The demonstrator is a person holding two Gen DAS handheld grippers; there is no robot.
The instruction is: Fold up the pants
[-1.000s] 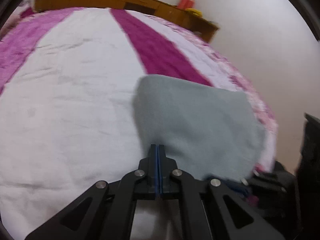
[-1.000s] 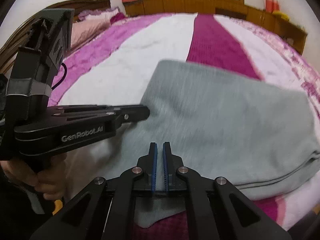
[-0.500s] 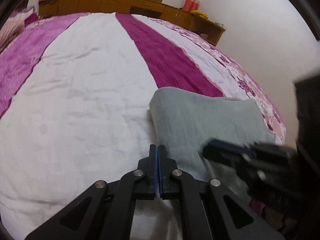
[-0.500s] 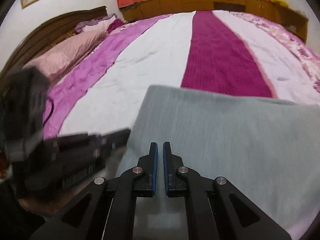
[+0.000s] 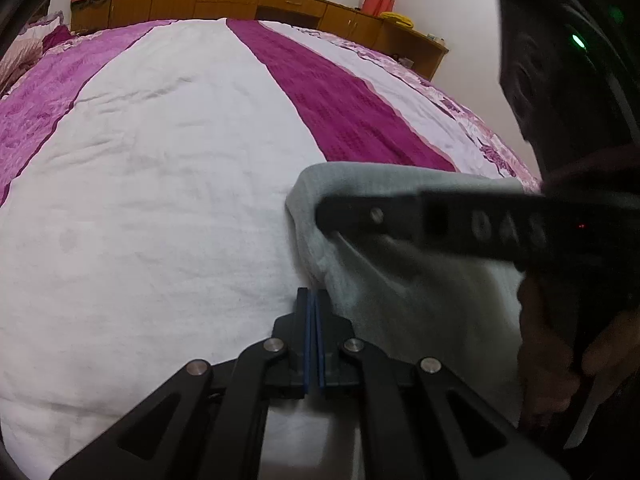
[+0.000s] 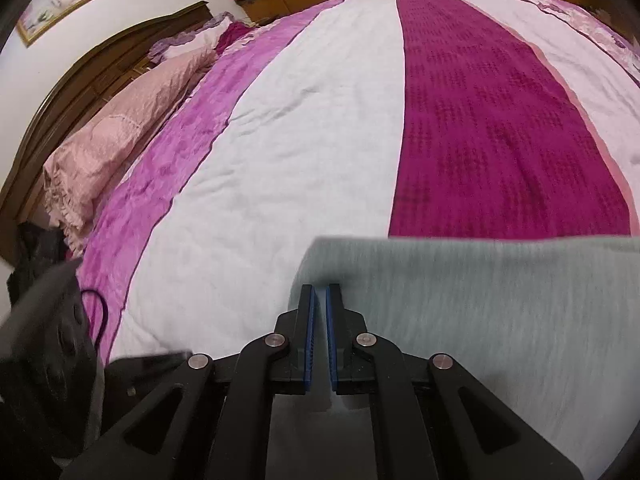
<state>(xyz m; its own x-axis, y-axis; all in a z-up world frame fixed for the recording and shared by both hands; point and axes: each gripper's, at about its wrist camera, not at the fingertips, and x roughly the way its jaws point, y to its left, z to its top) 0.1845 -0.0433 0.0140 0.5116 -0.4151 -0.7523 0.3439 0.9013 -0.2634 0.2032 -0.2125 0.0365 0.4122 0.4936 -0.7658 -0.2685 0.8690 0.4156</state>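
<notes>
Final fold done; pressing and smoothing in hand.
Folded grey pants (image 5: 400,280) lie on the bed (image 5: 160,200). Right gripper (image 6: 320,300) fingers closed, empty, over the left fold edge; left gripper (image 5: 312,300) fingers closed, empty, beside it. Next: flatten the edge.

Matt grey knit cloth pants (image 6: 500,312)

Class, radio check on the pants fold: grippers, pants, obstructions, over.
Left gripper shut, empty, beside the pants' edge. Right gripper shut, over grey pants, folded on bed. Nothing in the way.
</notes>
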